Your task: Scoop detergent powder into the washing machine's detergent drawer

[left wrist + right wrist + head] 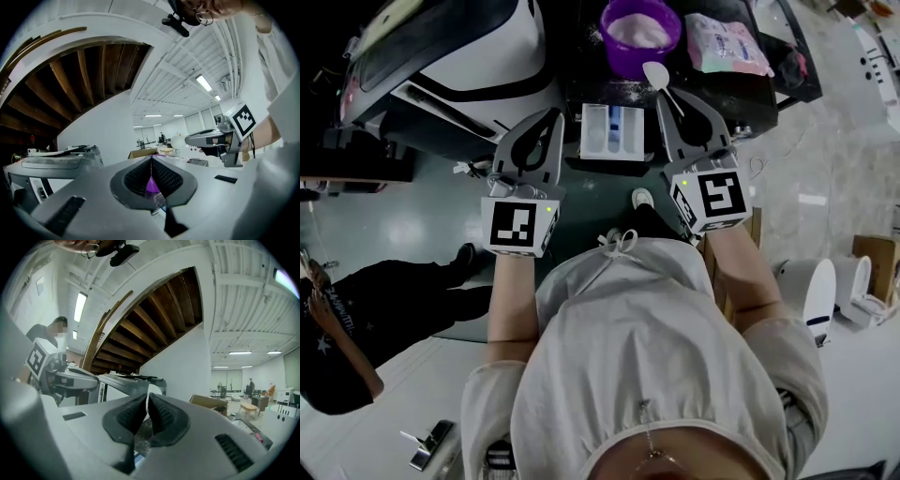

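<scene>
Detergent drawer (612, 131) sits pulled out at frame centre, compartments up, white w/ a blue insert; I can't tell whether any powder is in it yet. At its 12–1 o'clock is the purple bowl (640, 33) full of white powder, and the spoon (657, 74) lies btwn the two, scoop end just under the bowl's 6 o'clock rim, handle running back toward 5 o'clock into the right gripper (682, 112). That gripper's fingers are pinched narrow on the thin white handle. Can't tell if the scoop is loaded or bare. Left gripper (546, 127) hangs at the drawer's 9 o'clock, fingers pressed together w/ nothing btwn them, only a sliver of purple showing thru the slit. Washer body (459, 56) is at 10 o'clock, detergent bag (727, 42) at the bowl's 3 o'clock, and loose specks dust the dark top (630, 91) btwn bowl and drawer. Risks, imo: the grip is far back on a slim handle, so the spoon could roll or droop and dump powder short of the drawer; a fast swing from 1 o'clock down to centre would add to that spill; clipping the bowl rim could tip it.
</scene>
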